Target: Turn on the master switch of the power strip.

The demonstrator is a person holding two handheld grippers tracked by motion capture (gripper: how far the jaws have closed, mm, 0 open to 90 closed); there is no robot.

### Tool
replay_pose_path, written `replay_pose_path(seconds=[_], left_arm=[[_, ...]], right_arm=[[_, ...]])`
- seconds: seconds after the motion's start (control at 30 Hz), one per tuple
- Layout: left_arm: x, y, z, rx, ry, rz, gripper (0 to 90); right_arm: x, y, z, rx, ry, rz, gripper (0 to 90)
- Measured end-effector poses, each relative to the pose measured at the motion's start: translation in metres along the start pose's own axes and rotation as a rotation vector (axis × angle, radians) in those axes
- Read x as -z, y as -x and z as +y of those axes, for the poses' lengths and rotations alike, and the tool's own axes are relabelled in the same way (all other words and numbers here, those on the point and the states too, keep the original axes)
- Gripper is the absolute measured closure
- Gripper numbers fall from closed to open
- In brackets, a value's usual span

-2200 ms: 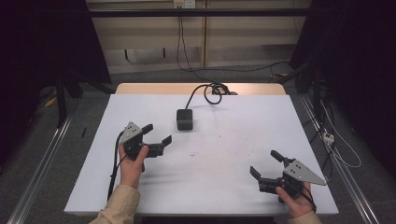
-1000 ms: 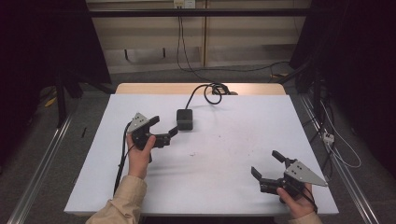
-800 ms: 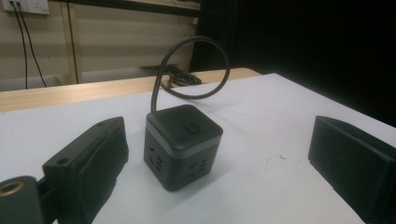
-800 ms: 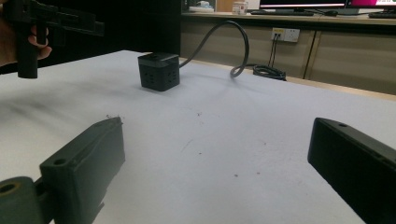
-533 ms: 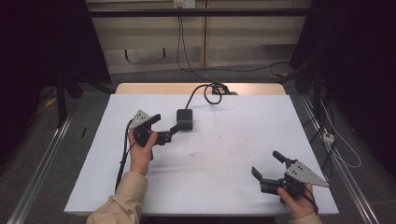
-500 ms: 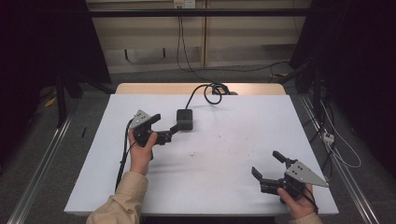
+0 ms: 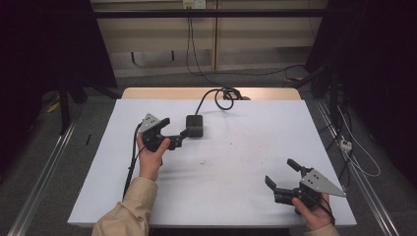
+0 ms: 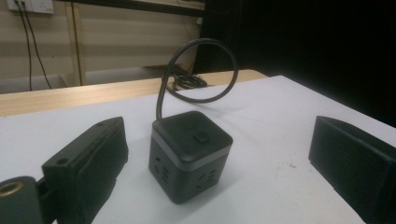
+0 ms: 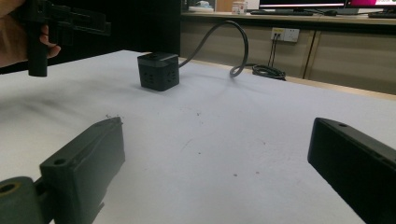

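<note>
No legible text anywhere.

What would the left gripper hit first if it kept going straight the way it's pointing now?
Most likely the black cube power socket. It sits on the white table between the open jaws of the left gripper, just ahead and apart from them. How much gap remains is hard to judge.
</note>
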State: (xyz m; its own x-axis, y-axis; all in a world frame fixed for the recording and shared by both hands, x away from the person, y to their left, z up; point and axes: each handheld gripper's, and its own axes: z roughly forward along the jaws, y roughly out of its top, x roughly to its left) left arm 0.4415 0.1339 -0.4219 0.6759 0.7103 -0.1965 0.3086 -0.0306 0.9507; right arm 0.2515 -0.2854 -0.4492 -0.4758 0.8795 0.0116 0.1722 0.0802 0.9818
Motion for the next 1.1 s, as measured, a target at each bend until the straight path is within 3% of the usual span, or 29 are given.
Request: replay_pose_path(seconds=[0.13,0.57,1.1], left_arm=[[-0.004,0.003,0.004,-0.019,-0.012,-0.001,3.9],[-0.01,0.0,0.005,-0.012,-0.023,0.008,4.1],[-0.02,0.002,0.014,-0.05,-0.033,0.01,7.6]], right_arm=[[0.0,0.0,0.0,0.001,0.001,0.001,3.4],[0.001,0.0,0.0,0.0,-0.001,0.001,3.4],[0.001,0.001,0.0,0.001,0.001,0.001,3.4]])
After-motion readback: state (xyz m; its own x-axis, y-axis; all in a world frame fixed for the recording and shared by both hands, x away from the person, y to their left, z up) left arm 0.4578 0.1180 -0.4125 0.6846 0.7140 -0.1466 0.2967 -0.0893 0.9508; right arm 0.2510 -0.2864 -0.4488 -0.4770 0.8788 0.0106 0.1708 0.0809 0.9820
